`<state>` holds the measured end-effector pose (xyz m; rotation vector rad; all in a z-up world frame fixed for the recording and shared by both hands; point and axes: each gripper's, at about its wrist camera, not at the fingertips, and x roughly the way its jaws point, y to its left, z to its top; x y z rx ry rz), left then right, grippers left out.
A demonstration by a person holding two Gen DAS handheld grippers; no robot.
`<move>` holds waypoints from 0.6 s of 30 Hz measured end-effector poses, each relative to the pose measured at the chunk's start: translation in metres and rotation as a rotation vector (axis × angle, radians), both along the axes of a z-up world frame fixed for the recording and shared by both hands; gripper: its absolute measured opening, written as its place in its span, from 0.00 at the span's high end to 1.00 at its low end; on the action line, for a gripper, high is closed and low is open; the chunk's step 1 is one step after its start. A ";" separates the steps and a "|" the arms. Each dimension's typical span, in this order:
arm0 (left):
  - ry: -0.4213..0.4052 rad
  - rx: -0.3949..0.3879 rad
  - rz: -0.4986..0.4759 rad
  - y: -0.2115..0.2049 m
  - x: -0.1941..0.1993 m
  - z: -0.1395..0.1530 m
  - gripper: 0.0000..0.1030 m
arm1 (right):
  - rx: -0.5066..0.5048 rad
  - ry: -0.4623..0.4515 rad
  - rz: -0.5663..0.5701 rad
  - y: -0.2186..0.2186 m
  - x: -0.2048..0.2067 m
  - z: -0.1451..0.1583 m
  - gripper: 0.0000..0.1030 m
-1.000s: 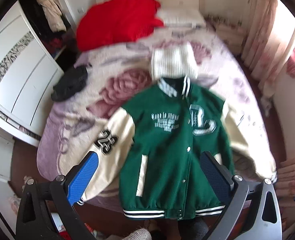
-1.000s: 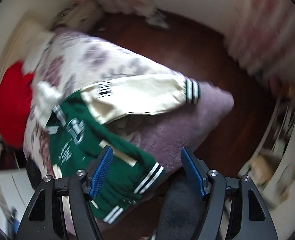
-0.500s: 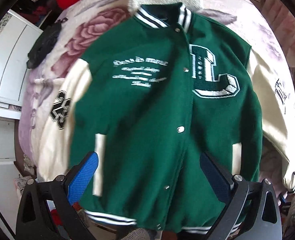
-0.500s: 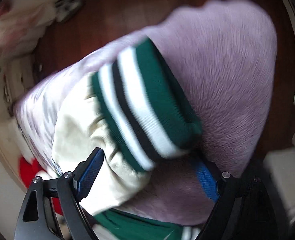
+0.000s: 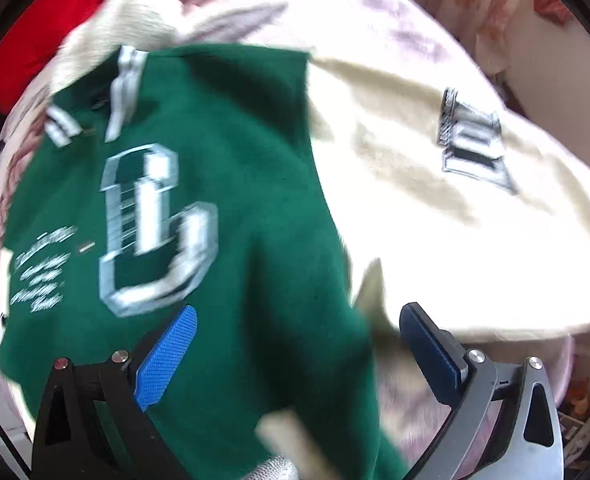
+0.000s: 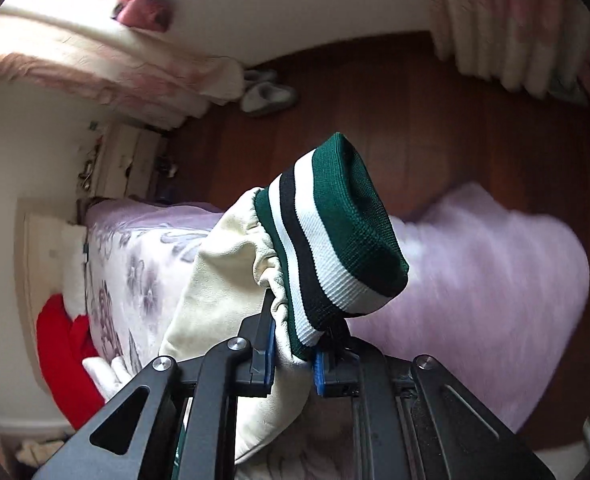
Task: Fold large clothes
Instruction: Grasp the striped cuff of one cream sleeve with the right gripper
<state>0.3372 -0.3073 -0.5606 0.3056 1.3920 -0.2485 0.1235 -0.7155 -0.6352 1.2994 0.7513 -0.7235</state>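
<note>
**Varsity jacket spread on the bed, one cuff pinched**

The green varsity jacket [image 5: 223,240] is lying flat on the floral bed cover [image 5: 335,12], filling most of the left wrist view. Its long axis is running from the striped collar [image 5: 123,88] at the upper left of the frame down toward the lower centre, so the neck is pointing up and left. The cream sleeve [image 5: 435,220] is stretching away to the right, carrying a dark patch [image 5: 471,148] near the upper right. The hem is cut off at the bottom edge, and the whole view is smeared by motion, so the chest lettering is not legible; the large letter patch [image 5: 155,228] is probably an "L", though the blur is making that uncertain.

The left gripper [image 5: 295,336] is hanging over the jacket body with its blue pads spread wide, nothing between them.

In the right wrist view, the right gripper [image 6: 293,360] is closing narrowly on the sleeve's end, its pads pressing the cream fabric just below the striped cuff [image 6: 335,232]. The cuff is standing up at centre frame, its open end pointing toward the upper right. The rest of the sleeve is dropping out of sight behind the gripper frame.

A red garment [image 6: 63,360] is lying at the lower left, slippers [image 6: 267,96] are sitting on the wooden floor [image 6: 435,120] near the top.
</note>
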 end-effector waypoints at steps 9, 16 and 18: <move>0.050 -0.060 0.061 0.018 0.022 -0.030 0.00 | -0.108 -0.023 0.098 -0.013 0.044 0.042 0.86; -0.061 -0.155 0.248 0.137 0.023 0.052 0.00 | -0.273 -0.107 0.348 0.087 0.118 0.163 0.86; -0.098 -0.147 0.332 0.197 0.026 0.075 0.00 | -0.315 -0.123 0.464 0.143 0.154 0.189 0.86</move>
